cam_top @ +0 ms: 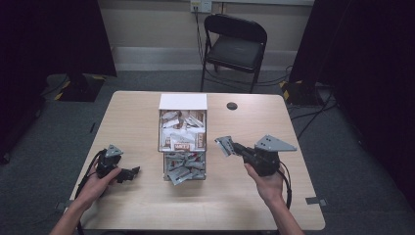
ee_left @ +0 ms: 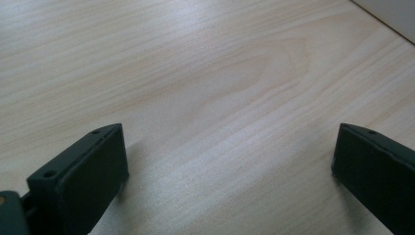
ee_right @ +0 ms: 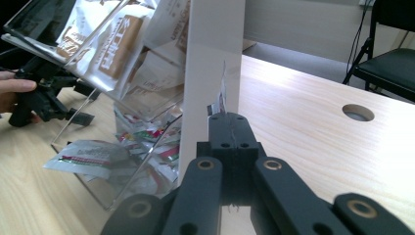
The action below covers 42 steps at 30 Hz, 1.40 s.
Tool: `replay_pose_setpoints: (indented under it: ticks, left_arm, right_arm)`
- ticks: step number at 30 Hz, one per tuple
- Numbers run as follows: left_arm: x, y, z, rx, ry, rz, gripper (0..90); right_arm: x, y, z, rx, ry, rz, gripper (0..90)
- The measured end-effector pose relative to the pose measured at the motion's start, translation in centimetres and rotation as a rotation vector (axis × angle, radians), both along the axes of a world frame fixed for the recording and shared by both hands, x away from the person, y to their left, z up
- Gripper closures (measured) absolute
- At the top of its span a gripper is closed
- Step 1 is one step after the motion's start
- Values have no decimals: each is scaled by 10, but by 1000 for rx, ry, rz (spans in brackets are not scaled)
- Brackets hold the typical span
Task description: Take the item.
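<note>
Packet (cam_top: 224,145): pinched edge-on in the closed right tool (cam_top: 230,147), held right of the dispenser (cam_top: 183,142). Left tool (cam_top: 131,172): spread wide, empty, left of it.

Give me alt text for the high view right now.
The right gripper, shut on a silver sachet, hangs above the wooden table to the right of a clear dispenser full of sachets. The left gripper rests open on the table at the left. A black folding chair stands behind the table.

Two grippers (cam_top: 134,171) (cam_top: 226,145), one dispenser (cam_top: 183,142), one chair (cam_top: 234,46).
</note>
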<state>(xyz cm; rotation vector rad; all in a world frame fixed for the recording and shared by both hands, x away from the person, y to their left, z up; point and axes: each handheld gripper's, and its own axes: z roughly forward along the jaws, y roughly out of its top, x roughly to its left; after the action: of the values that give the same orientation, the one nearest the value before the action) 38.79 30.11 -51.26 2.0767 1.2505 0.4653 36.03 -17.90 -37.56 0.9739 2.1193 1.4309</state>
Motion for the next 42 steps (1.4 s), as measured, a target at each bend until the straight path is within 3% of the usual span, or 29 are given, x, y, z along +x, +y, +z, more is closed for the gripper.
replay_pose_setpoints:
  ticks: [9,20,42]
  left_arm:
    - [0,0,0,0,0,0,0]
    - [0,0,0,0,0,0,0]
    - [0,0,0,-1,0,0,0]
  right_arm:
    - [20,2,-5,-17,19,-21,900]
    - [42,1,2,-25,30,-41,900]
    - [69,2,-21,-53,71,-65,900]
